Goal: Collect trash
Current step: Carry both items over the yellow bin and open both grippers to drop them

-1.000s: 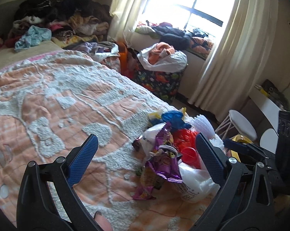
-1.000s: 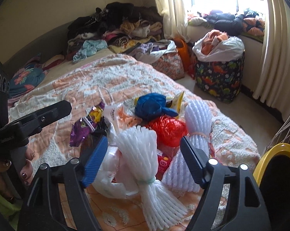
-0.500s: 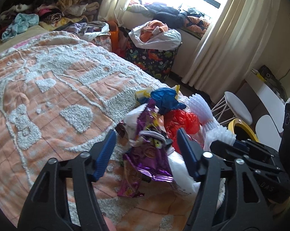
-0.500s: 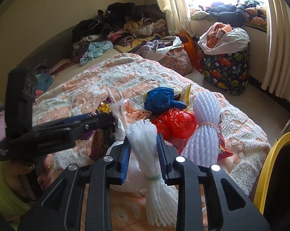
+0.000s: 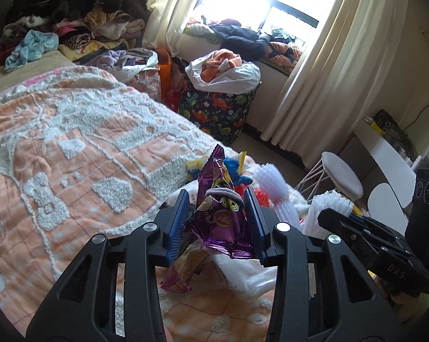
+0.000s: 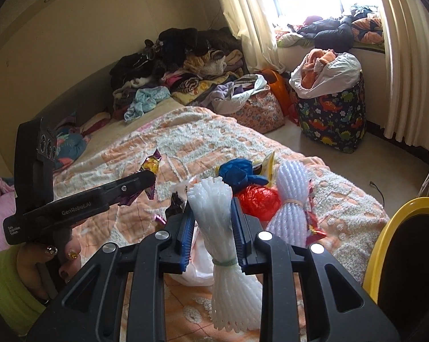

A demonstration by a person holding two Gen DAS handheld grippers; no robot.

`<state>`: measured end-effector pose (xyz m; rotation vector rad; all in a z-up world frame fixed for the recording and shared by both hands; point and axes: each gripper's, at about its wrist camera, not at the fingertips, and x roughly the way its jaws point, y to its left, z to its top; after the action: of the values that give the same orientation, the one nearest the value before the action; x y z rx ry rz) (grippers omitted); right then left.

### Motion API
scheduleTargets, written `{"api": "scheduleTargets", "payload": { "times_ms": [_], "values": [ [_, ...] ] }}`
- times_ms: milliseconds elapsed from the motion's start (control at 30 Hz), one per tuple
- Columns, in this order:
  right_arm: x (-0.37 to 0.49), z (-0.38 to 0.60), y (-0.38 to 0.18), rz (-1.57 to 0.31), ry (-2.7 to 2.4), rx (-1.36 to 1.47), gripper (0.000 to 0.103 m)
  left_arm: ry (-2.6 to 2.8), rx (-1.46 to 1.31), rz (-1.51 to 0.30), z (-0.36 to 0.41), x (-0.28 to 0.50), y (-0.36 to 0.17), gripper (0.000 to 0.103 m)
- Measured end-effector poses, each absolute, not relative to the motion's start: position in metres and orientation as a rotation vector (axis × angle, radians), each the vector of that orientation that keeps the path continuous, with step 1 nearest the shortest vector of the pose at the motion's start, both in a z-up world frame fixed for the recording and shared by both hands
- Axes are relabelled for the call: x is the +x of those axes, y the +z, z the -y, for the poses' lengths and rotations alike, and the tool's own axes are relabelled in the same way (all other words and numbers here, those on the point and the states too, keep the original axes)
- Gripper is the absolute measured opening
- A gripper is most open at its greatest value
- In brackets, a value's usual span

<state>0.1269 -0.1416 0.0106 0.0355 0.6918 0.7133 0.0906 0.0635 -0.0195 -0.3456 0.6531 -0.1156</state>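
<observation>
My left gripper (image 5: 216, 199) is shut on a purple snack wrapper (image 5: 218, 213) and holds it above the bed. My right gripper (image 6: 213, 211) is shut on a white foam net bundle (image 6: 217, 228) tied with a green band. On the bed lie a second white foam bundle (image 6: 290, 199), a red plastic bag (image 6: 258, 199), a blue bag (image 6: 237, 172) and a white plastic bag (image 6: 198, 259). The left gripper also shows in the right wrist view (image 6: 146, 178), to the left of the pile.
The orange and white bedspread (image 5: 72, 156) covers the bed. A yellow-rimmed bin (image 6: 400, 245) stands at the right. A dinosaur-print hamper (image 6: 331, 119) sits by the window. Clothes (image 6: 180, 65) are piled at the bed's far end. A white stool (image 5: 340, 176) stands beside the bed.
Both grippers went from open to shut. The left closed on the purple wrapper and lifted it. The right closed on the white foam bundle.
</observation>
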Motion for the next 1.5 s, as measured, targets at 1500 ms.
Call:
{"api": "scheduleTargets", "payload": {
  "times_ms": [1500],
  "values": [
    [0.137,0.393,0.035,-0.545,0.251,0.358,0.024,-0.488,-0.15,-0.698,0.158,0.134,0.002,0.032]
  ]
}}
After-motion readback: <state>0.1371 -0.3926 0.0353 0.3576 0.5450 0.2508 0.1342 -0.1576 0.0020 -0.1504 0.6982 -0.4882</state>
